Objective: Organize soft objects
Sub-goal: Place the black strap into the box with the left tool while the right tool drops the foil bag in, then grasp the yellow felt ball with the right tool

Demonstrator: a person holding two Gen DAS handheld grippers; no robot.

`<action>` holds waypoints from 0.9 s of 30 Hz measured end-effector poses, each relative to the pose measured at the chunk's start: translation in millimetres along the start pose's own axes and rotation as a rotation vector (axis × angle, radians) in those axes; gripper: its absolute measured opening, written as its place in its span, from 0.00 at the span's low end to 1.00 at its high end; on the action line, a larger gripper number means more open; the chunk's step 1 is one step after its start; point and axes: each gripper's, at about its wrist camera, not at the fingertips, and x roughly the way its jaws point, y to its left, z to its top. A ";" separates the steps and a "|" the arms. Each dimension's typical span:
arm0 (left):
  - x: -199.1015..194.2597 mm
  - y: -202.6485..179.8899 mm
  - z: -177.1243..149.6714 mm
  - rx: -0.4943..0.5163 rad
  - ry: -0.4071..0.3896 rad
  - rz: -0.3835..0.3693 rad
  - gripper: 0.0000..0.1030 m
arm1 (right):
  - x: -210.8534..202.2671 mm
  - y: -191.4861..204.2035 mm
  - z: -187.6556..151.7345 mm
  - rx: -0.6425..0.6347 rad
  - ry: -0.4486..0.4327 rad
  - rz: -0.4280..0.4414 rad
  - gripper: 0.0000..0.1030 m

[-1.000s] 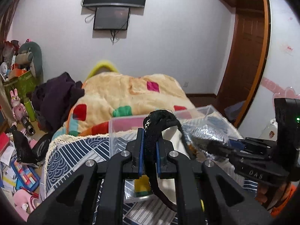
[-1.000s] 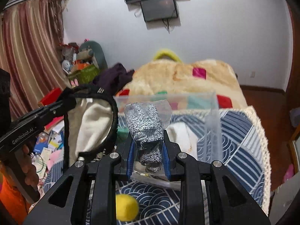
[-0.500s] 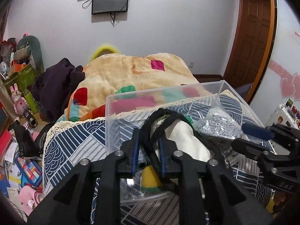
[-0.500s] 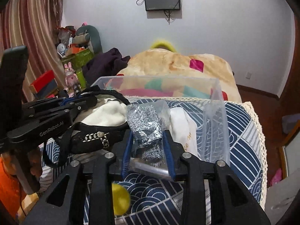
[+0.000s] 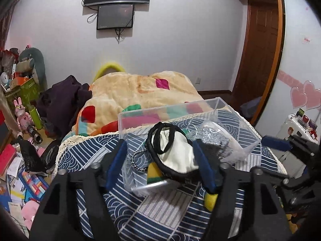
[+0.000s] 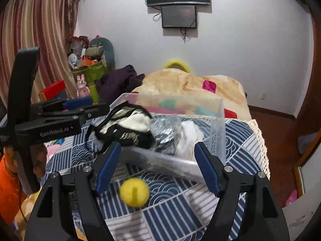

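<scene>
A clear plastic box [image 5: 236,118] [image 6: 217,124] sits on the blue patterned bedspread. A black-trimmed cream pouch [image 5: 176,156] [image 6: 130,124] and a silver-grey bagged item [image 5: 214,140] [image 6: 164,132] lie inside it, with a white cloth [image 6: 188,134] beside them. My left gripper [image 5: 160,160] is open and empty in front of the box; it shows at the left of the right wrist view [image 6: 86,106]. My right gripper [image 6: 157,166] is open and empty above a yellow fuzzy ball [image 6: 134,191]; it shows at the right edge of the left wrist view [image 5: 280,142].
A patchwork blanket [image 5: 140,92] and dark clothing [image 5: 64,100] lie behind the box. Toys and clutter [image 5: 22,120] fill the floor at the left. A wooden door [image 5: 258,50] stands at the right. A black beaded band [image 5: 136,160] lies by the box.
Both grippers opened and drew back. The pouch dropped from the left gripper and the silver bagged item from the right; both now rest in the box.
</scene>
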 end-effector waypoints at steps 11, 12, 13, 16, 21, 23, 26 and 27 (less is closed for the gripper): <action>-7.7 1.2 -27.8 -0.010 0.043 0.007 0.80 | 29.7 18.1 -34.1 -0.030 0.138 0.067 0.71; -6.6 2.1 -31.1 -0.012 0.050 0.009 0.80 | 33.9 19.6 -36.7 -0.029 0.152 0.076 0.70; -5.2 2.6 -33.6 -0.013 0.057 0.012 0.80 | 36.5 21.2 -38.6 -0.028 0.161 0.075 0.70; -1.9 4.8 -40.6 -0.019 0.077 0.020 0.80 | 45.8 25.9 -44.0 -0.036 0.193 0.083 0.70; 0.5 9.0 -47.7 -0.040 0.091 0.022 0.80 | 57.2 30.2 -50.4 -0.041 0.237 0.105 0.46; 1.0 9.6 -49.0 -0.042 0.093 0.025 0.80 | 57.6 31.6 -53.2 -0.050 0.237 0.102 0.37; 0.1 7.7 -49.7 -0.036 0.087 0.030 0.80 | 52.0 32.3 -53.3 -0.052 0.215 0.105 0.35; -0.8 7.0 -49.5 -0.034 0.082 0.029 0.80 | 48.2 32.4 -52.6 -0.056 0.201 0.106 0.35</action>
